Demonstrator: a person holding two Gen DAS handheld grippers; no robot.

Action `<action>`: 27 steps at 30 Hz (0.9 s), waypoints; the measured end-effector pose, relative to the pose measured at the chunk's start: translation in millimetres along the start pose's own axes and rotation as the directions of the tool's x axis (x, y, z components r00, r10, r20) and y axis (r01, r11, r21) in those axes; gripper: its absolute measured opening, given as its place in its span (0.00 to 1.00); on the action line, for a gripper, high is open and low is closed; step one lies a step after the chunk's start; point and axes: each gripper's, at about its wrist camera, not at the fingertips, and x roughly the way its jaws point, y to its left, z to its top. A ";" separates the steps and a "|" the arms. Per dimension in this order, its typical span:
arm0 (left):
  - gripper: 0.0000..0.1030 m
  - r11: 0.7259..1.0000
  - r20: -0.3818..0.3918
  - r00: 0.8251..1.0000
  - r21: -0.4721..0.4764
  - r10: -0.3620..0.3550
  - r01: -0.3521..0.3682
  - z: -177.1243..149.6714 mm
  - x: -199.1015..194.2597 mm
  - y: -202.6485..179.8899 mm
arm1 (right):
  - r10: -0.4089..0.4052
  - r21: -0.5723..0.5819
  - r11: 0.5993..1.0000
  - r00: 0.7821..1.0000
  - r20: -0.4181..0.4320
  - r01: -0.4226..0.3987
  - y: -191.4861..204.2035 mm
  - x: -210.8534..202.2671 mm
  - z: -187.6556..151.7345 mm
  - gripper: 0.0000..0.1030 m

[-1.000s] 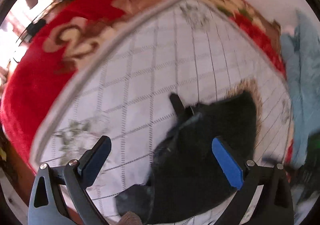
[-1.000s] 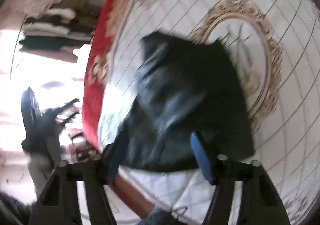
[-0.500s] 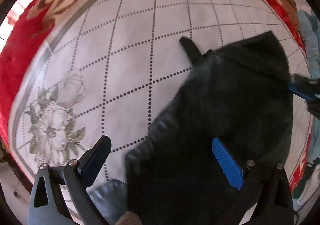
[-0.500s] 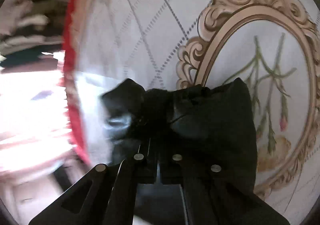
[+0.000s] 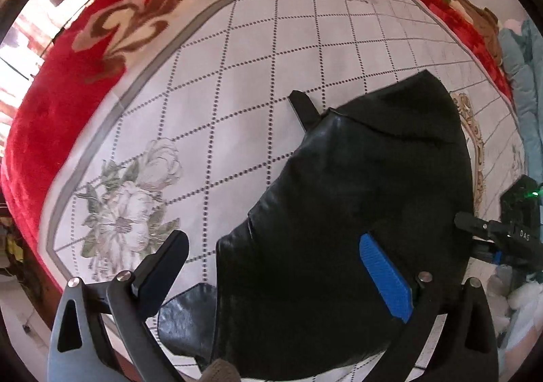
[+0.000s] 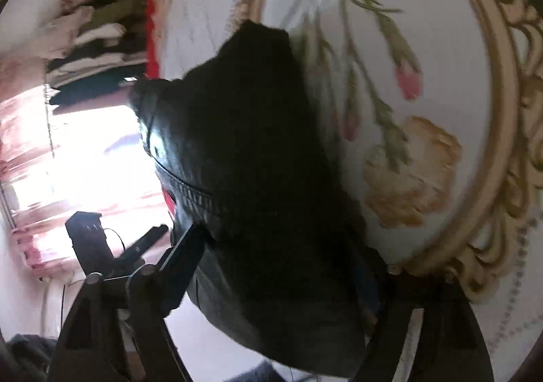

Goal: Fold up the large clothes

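Observation:
A black leather jacket (image 5: 356,198) lies folded on the white quilted bed cover (image 5: 210,103), with a small strap sticking out at its far edge. My left gripper (image 5: 275,273) hangs open above the jacket's near left part and holds nothing. In the right wrist view the jacket (image 6: 258,151), its zipper showing, bulges between the fingers of my right gripper (image 6: 275,275). That gripper's jaws are opening, and the fold partly hides the right finger. The right gripper (image 5: 502,239) also shows at the jacket's right edge.
The bed cover has a red floral border (image 5: 68,83) along its edges. A light blue cloth (image 5: 524,70) lies at the far right. A stack of folded clothes (image 6: 91,42) stands beyond the bed, next to a bright window. A gold oval frame pattern (image 6: 502,131) marks the bed's middle.
My right gripper came down to the bed with the jacket fold and went from shut on it to jaws apart. The left gripper shifted a little over the jacket and stayed open.

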 end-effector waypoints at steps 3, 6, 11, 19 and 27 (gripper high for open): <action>1.00 1.000 0.015 1.000 0.002 0.024 -0.024 -3.9 -9.2 0.6 | -0.029 0.126 0.992 0.992 0.121 0.014 5.5 -12.1 -22.4 0.47; 1.00 0.999 0.031 0.999 0.019 0.045 -0.046 -6.4 -12.8 -12.4 | -0.084 0.283 0.959 0.961 0.264 0.006 1.1 -36.9 -77.8 0.46; 1.00 0.996 0.021 0.998 0.075 0.054 -0.055 -17.7 -0.9 -44.6 | -0.293 0.447 0.870 0.948 0.127 0.209 -13.0 -44.6 -143.8 0.65; 1.00 0.984 0.021 0.987 0.084 0.157 -0.159 -15.4 41.8 -41.9 | -0.370 0.101 0.929 0.894 0.251 0.356 70.7 -109.8 -91.5 0.48; 1.00 0.991 -0.007 0.993 0.072 0.116 -0.115 -12.6 51.0 -27.3 | -0.565 0.043 0.825 0.819 0.102 0.564 77.0 -27.2 -10.6 0.34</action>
